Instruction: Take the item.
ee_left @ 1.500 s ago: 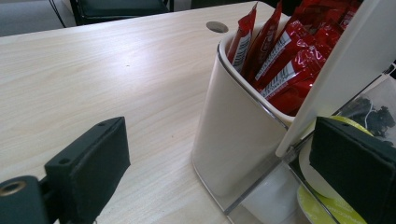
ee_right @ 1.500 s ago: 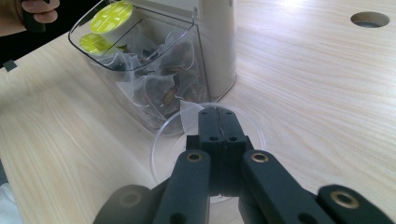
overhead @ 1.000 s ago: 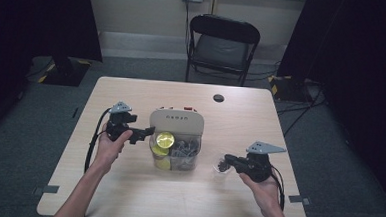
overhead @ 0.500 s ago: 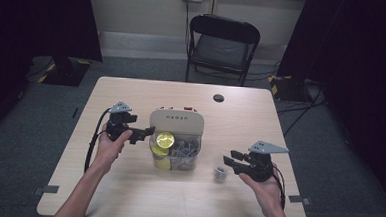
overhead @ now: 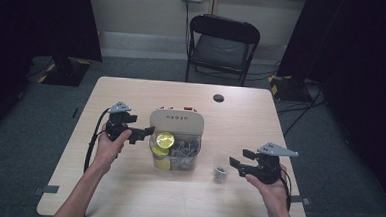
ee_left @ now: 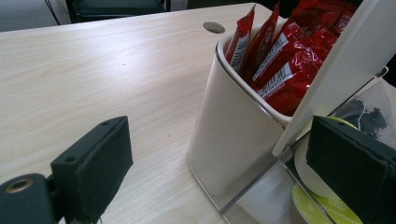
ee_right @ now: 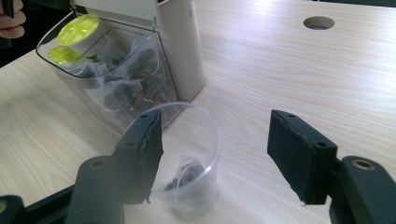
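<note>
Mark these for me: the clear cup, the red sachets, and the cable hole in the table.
Clear cup (ee_right: 198,140): right gripper view, on its transparent side wall.
Red sachets (ee_left: 285,51): left gripper view, on a sachet's face near the barcode.
Cable hole (overhead: 218,98): high view, on the dark centre.

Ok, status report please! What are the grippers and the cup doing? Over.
Left gripper open at the organizer. Right gripper open, beside the cup. Cup upright on the table, tea bag inside. Nothing in the way.
</note>
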Demonstrator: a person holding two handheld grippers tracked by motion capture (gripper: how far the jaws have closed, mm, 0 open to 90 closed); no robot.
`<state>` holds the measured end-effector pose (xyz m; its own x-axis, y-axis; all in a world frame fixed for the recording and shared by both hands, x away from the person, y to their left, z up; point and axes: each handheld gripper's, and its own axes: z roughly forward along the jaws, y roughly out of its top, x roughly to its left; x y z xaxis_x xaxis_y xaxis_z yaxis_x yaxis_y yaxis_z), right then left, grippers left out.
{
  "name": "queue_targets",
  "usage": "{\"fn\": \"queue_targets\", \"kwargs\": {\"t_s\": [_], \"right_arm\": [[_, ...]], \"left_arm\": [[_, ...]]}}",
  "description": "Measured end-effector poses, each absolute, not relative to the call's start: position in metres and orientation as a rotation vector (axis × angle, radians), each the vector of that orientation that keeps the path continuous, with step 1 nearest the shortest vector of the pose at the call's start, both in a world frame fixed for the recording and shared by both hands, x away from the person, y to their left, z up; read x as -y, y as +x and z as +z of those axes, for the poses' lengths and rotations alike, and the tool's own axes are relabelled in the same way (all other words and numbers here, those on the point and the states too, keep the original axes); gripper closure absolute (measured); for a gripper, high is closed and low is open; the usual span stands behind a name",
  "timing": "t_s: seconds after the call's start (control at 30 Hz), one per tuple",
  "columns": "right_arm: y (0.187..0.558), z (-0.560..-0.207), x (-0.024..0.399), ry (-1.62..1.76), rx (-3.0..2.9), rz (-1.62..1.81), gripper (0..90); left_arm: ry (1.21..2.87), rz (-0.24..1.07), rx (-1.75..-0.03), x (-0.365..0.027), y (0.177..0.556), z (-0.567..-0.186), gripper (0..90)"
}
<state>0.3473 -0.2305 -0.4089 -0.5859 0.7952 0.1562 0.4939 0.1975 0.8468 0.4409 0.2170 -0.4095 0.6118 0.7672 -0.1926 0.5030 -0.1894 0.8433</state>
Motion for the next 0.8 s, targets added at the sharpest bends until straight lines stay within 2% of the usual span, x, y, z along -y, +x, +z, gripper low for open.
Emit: {"fn": "queue_targets", "kwargs": {"t_s": [0.13,0.3,0.57,0.8], "right_arm": [[0.344,-0.411,0.239,1.239,-2.134,1.331,35.0],[0.341,-0.421,0.250,1.290,-2.134,1.272,29.7],[0.348,-0.459,0.266,1.366,-2.153,1.083,24.4],[0.354,-0.478,0.265,1.390,-2.173,0.967,22.1]], "left_arm": [[1.850,0.336,-1.023,-0.217,0.441,-0.409,7.0],[1.843,0.332,-1.027,-0.217,0.440,-0.409,8.1],[1.840,0.339,-1.026,-0.220,0.439,-0.407,9.2],[1.833,0.337,-1.025,-0.221,0.438,-0.406,10.7]]}}
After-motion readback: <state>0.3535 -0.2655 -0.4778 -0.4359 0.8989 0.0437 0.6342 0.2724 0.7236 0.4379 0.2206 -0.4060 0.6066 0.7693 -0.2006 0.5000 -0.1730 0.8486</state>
